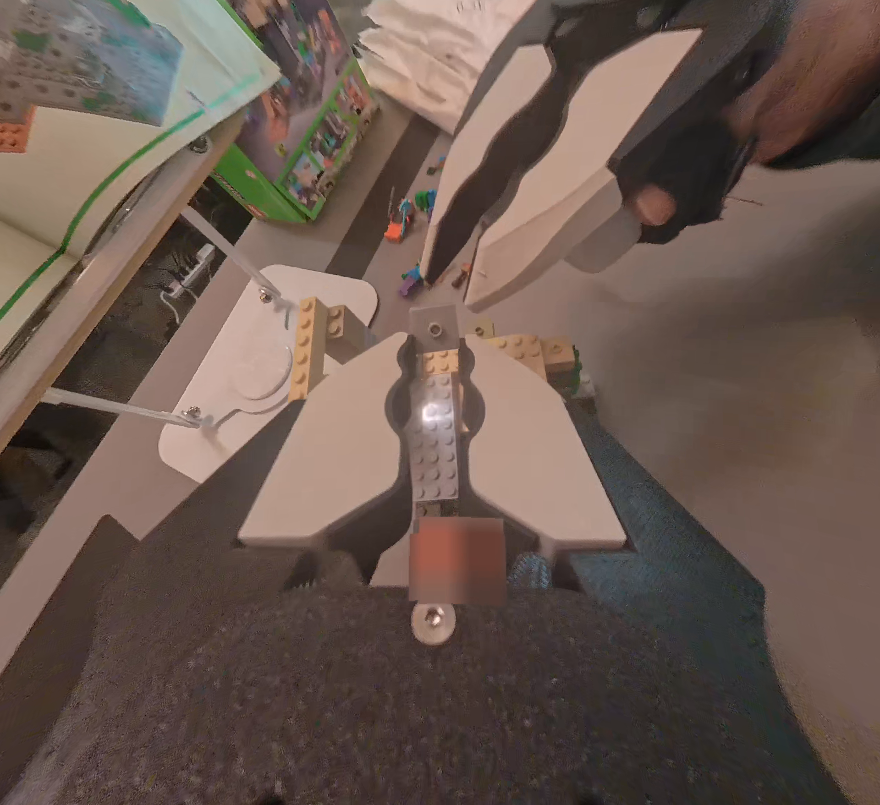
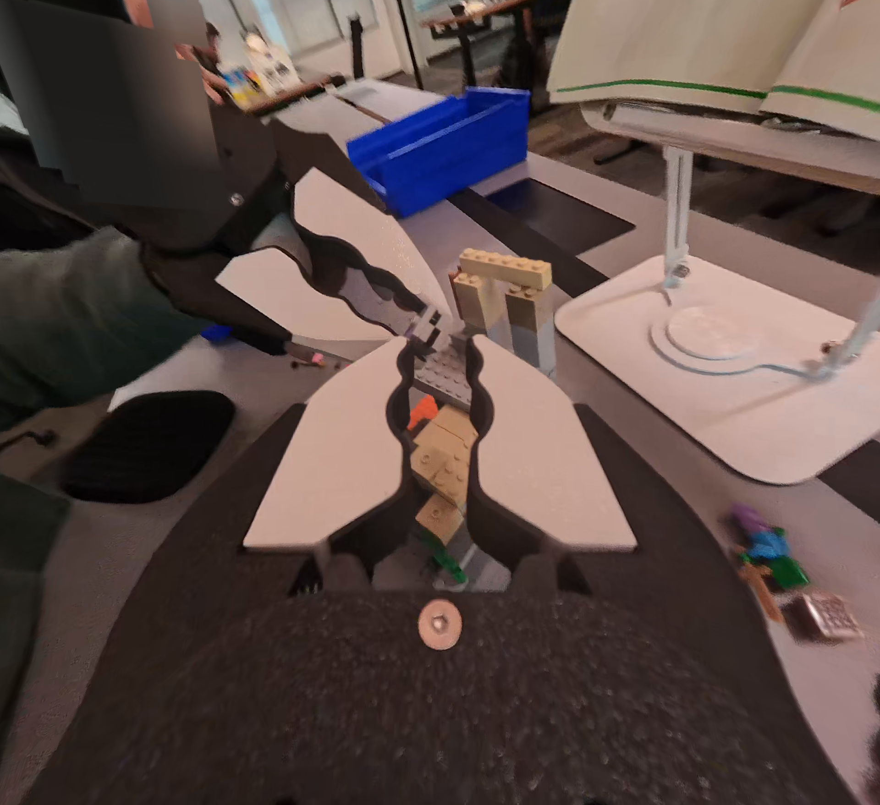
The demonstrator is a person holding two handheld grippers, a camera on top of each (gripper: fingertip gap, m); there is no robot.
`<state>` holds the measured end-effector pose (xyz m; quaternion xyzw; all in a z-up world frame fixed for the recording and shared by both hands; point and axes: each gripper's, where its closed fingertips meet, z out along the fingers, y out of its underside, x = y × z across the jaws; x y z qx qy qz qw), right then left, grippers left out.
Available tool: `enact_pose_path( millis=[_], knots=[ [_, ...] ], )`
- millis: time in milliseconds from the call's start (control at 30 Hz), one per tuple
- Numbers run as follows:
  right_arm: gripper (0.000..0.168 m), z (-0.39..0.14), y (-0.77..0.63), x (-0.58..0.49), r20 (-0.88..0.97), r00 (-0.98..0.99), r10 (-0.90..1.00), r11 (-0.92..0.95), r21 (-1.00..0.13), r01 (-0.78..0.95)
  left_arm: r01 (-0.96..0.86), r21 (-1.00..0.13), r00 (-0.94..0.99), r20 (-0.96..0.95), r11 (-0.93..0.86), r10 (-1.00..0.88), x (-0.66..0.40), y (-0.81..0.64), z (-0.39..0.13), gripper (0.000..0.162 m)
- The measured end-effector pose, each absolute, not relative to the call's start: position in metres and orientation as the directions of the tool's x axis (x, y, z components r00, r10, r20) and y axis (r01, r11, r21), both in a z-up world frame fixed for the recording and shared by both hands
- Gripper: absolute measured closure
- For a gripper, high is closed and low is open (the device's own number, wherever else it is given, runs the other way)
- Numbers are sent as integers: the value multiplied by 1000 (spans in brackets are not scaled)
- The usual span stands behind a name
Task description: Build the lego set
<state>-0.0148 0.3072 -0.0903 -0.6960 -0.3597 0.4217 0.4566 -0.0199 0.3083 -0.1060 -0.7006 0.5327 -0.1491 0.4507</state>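
My left gripper [image 1: 434, 344] clamps the grey plate [image 1: 435, 444]; my right gripper [image 2: 435, 349] is nearly closed, gripping nothing I can see.

The plate hangs over the grey table [image 1: 714, 401], tan brick build [image 2: 505, 301] just beyond, white stand base [image 2: 743, 396] beside it, blue bin [image 2: 443, 154] at the far edge.

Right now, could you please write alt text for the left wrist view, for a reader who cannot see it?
The left gripper clamps a long grey studded plate with a tan brick near its far end. The right gripper, held by a gloved hand, points down beyond it. To the left are tan bricks, a white stand base and a green box.
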Motion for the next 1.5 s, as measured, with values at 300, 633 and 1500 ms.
enact_pose_path(
  millis=[300, 633, 1500],
  knots=[
    [161, -106, 322, -21, -306, 470, 828, -435, -880, 193, -759, -651, 306, -358, 0, -882, -20, 321, -126, 145],
    [167, -113, 342, -26, -479, 465, 745, -584, -805, 105, -761, -646, 389, -384, -57, -837, -25, 338, -133, 145],
    [168, -128, 352, -34, -510, 541, 668, -616, -787, 19, -634, -761, 599, -370, -137, -710, -24, 347, -149, 147]
  ],
)
